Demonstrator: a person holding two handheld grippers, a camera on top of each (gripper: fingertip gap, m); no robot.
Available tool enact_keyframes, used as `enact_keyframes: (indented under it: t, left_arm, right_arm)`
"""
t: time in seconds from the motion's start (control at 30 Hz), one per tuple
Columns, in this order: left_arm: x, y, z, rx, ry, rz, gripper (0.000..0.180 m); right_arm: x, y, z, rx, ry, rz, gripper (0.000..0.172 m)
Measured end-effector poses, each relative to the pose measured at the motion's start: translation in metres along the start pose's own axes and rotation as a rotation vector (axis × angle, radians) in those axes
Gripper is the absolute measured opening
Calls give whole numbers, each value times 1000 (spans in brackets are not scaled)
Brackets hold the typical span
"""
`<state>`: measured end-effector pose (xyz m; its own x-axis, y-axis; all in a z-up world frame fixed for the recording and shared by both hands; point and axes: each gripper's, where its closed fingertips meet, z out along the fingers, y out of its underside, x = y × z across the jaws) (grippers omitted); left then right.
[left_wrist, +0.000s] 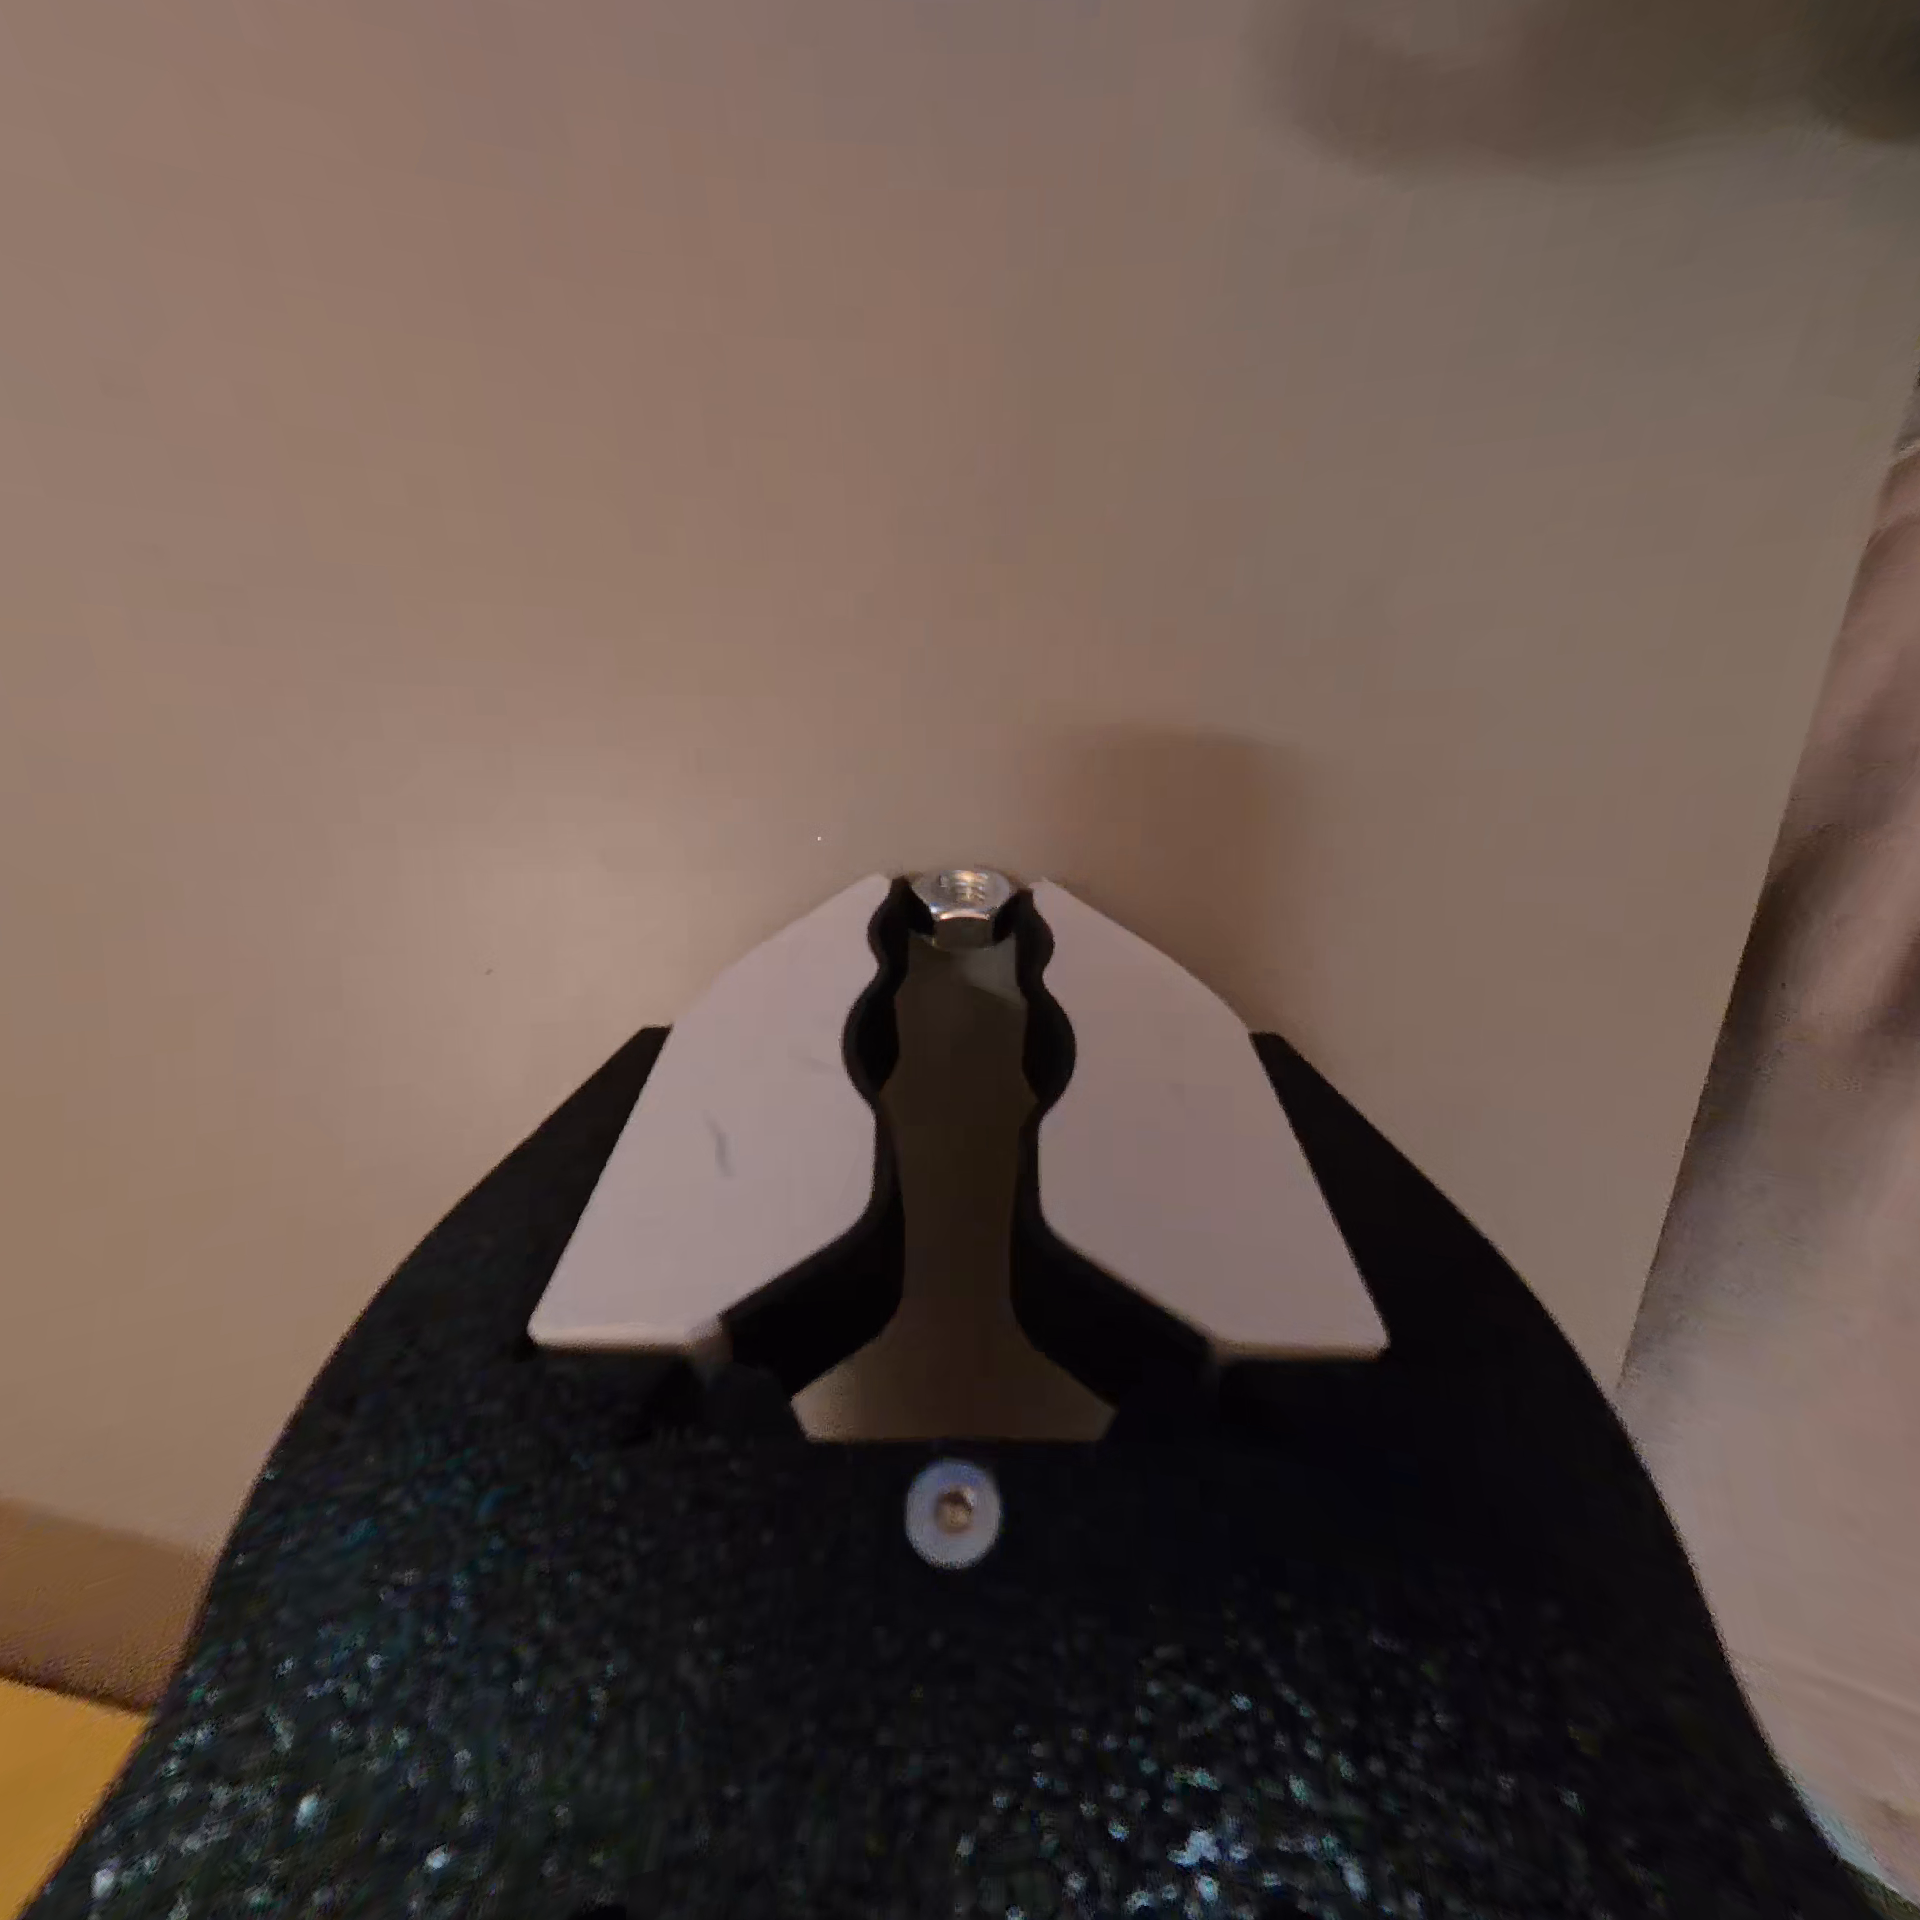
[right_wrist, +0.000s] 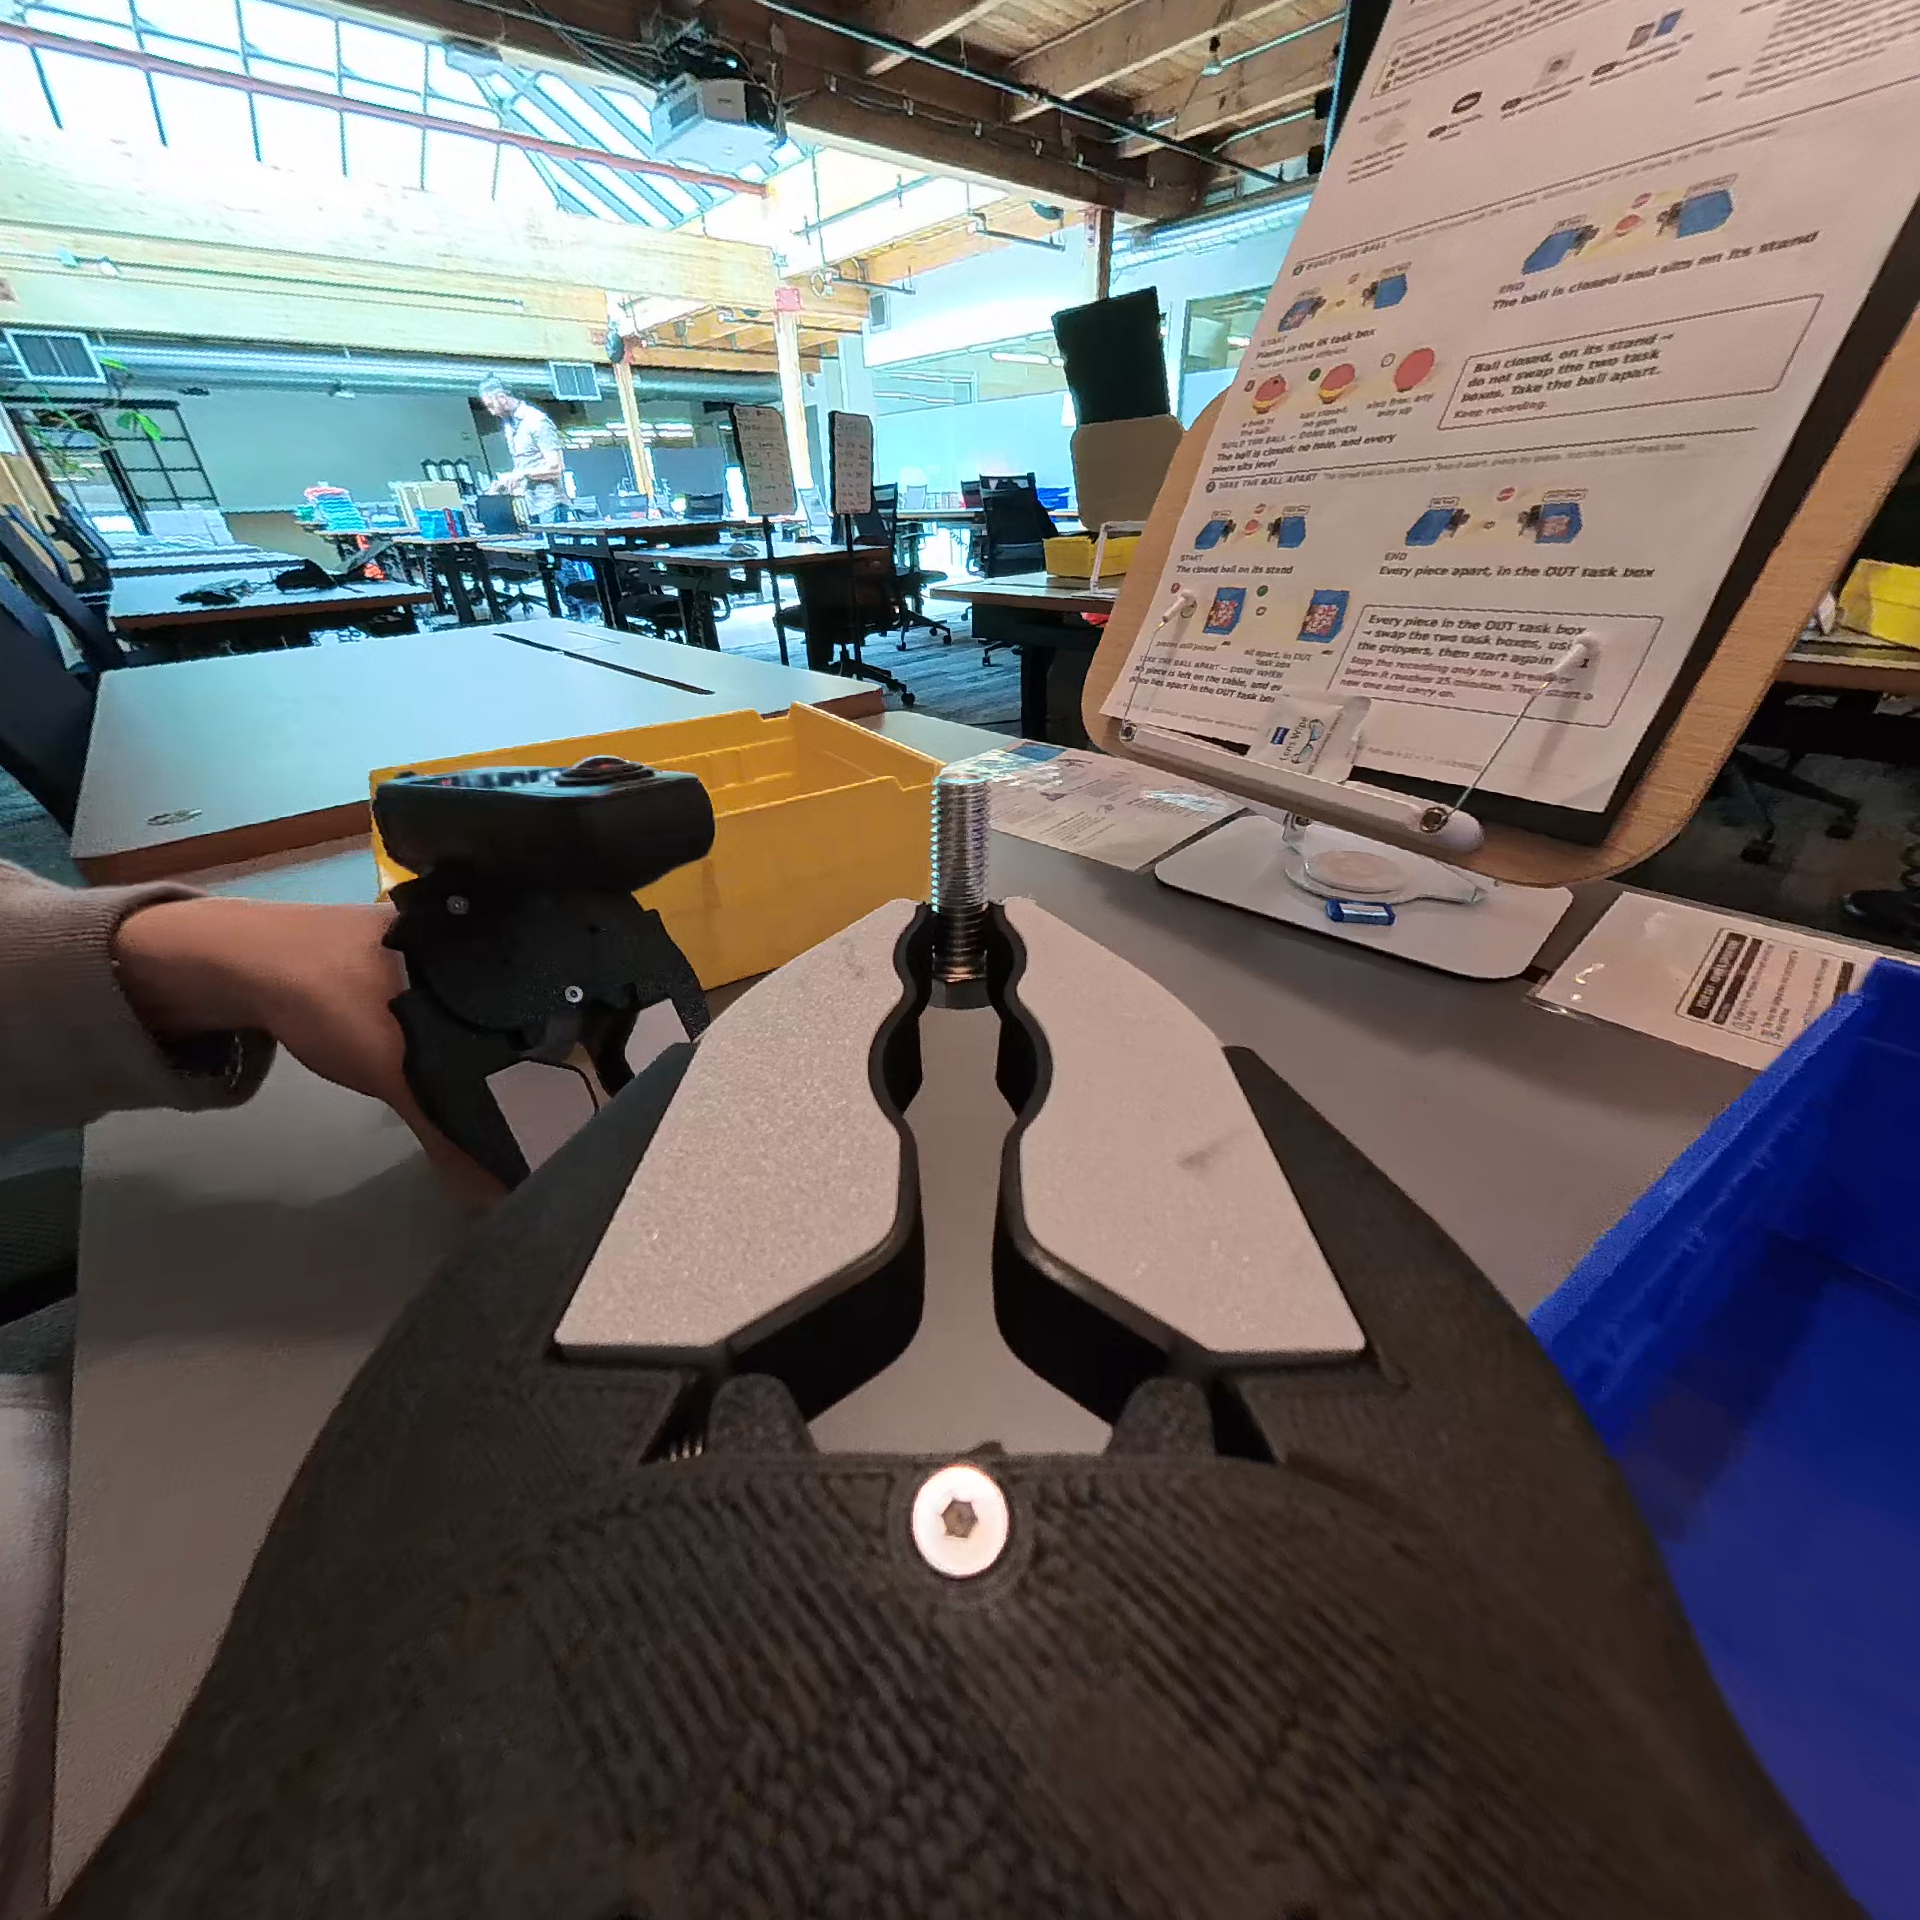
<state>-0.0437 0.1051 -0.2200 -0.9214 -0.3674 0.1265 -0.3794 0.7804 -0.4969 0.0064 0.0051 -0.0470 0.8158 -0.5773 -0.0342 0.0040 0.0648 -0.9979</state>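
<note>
In the left wrist view my left gripper (left_wrist: 961, 902) points down at the grey table (left_wrist: 520, 520) and is shut on a small silver hex nut (left_wrist: 961, 906), gripped at its very fingertips. In the right wrist view my right gripper (right_wrist: 961, 935) is shut on a silver threaded bolt (right_wrist: 960, 831); the bolt stands upright with its threaded shaft rising above the fingertips. The left gripper (right_wrist: 520, 935) also shows in the right wrist view at the left, low over the table, held by a person's hand (right_wrist: 260, 997).
A yellow bin (right_wrist: 790, 821) stands behind the left gripper. A blue bin (right_wrist: 1766, 1351) sits at the right front. An instruction sheet on a wooden stand (right_wrist: 1507, 468) rises at the back right, with papers (right_wrist: 1112, 800) beside it. A sleeve (left_wrist: 1818, 1143) shows at the right. The grippers' ends are close to 20 cm from one another.
</note>
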Motion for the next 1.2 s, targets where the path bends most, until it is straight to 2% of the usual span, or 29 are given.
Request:
enact_keyframes:
  t: [0.03, 0.17, 0.23, 0.3, 0.43, 0.5, 0.57, 0.67, 0.83, 1.0, 1.1, 1.2]
  left_arm:
    - [1, 0, 0, 12, -3, 23, 19]
    - [2, -1, 0, 97, -62, 215, 18]
    - [6, -9, 0, 221, -60, 270, 18]
    - [11, -25, -11, 406, -73, 321, 18]
    - [9, -60, -66, 734, -144, 317, 18]
    - [10, -77, -102, 885, -128, 256, 18]
    - [18, -89, -129, 977, -87, 228, 18]
    - [27, -100, -153, 1026, -143, 263, 18]
    - [36, -112, -166, 1045, -191, 281, 18]
    - [51, -114, -181, 1169, -46, 267, 18]
    - [58, -108, -173, 1127, 27, 272, 18]
    - [60, -106, -172, 1143, 86, 255, 18]
  right_arm:
    - [-2, 0, 1, -2, -1, -7, 9]
    - [-10, -1, 4, -2, -16, -24, 9]
    - [-12, -1, 5, 0, -22, -23, 9]
    - [-13, 0, 6, -2, -30, -20, 9]
    - [-20, 9, 13, -17, -65, 4, 9]
    - [-29, 17, 20, -27, -89, 14, 9]
    - [-44, 22, 30, -29, -127, 25, 9]
    - [-71, 25, 43, -16, -175, 27, 9]
    - [-101, 15, 54, 7, -222, 14, 9]
    - [-115, -2, 44, 115, -217, 79, 9]
    - [-115, 2, 40, 112, -188, 40, 9]
    - [-123, -4, 42, 113, -223, 9, 9]
